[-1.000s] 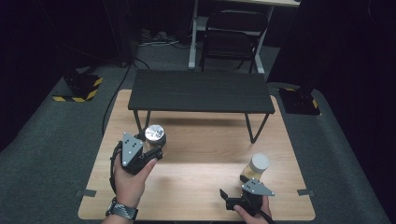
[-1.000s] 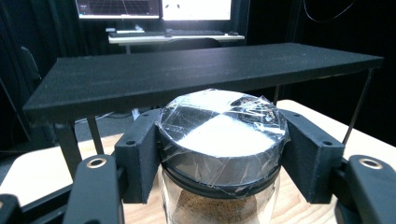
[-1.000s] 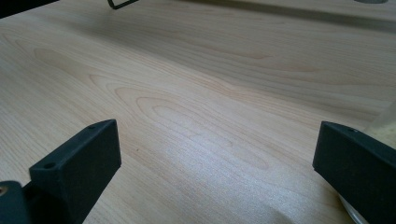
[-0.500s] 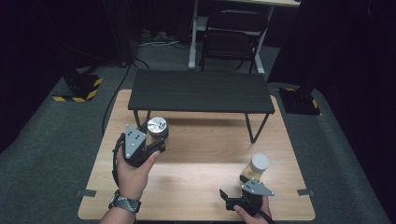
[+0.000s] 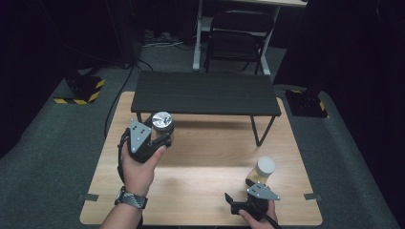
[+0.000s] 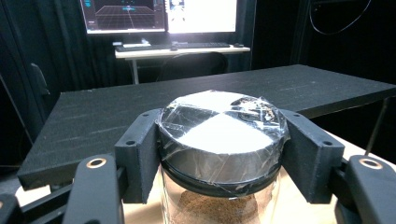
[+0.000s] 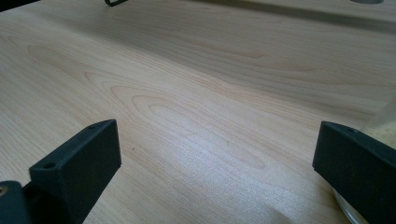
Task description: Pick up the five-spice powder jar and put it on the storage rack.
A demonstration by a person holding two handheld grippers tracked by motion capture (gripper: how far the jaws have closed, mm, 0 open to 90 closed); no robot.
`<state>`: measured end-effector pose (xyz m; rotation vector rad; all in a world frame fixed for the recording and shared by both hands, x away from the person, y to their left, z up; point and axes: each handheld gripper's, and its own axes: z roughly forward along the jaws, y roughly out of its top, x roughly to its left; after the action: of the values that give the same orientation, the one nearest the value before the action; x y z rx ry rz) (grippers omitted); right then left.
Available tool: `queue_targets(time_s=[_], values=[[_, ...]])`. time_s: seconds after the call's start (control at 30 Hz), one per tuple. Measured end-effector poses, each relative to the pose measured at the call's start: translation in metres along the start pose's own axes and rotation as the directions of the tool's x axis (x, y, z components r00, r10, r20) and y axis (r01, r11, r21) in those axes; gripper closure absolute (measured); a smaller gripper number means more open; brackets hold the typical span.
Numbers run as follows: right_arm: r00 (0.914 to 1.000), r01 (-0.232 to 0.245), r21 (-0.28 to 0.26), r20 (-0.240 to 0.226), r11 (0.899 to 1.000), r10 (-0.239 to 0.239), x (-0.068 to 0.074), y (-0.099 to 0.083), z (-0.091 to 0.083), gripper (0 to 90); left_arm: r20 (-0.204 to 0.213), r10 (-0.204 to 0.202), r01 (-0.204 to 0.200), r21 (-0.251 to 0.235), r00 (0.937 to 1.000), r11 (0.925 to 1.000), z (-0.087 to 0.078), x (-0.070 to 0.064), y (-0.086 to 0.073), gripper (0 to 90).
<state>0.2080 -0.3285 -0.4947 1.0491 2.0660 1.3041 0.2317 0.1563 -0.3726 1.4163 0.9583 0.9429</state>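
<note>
Left gripper view shows your left claw (image 6: 219, 163) pinching the clear glass jar with a silver foil-wrapped lid (image 6: 220, 140), lifted near the low black shelf (image 6: 140, 112); placing remains. Your right claw (image 7: 210, 172) is spread beside the white-lidded jar (image 5: 262, 171), mostly cut off.

The left gripper (image 6: 222, 154) has its two black fingers (image 6: 137, 149) pressed against opposite sides of a glass jar (image 6: 219, 205), just at its foil-wrapped lid (image 6: 222, 126). Brown powder lies inside the jar. Behind it runs a low black shelf (image 6: 140, 105), and farther back a desk (image 6: 182, 49) carries lit monitors (image 6: 159, 14).
</note>
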Motion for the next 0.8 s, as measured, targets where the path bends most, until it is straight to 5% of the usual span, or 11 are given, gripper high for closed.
queue_targets(time_s=[0.8], values=[[0.9998,-0.006,-0.001,-0.020,1.000,0.006,-0.004,0.000,0.000,1.0,-0.015,0.017,-0.018,-0.034,0.9997,0.9993,0.031,0.005,0.038,35.0]])
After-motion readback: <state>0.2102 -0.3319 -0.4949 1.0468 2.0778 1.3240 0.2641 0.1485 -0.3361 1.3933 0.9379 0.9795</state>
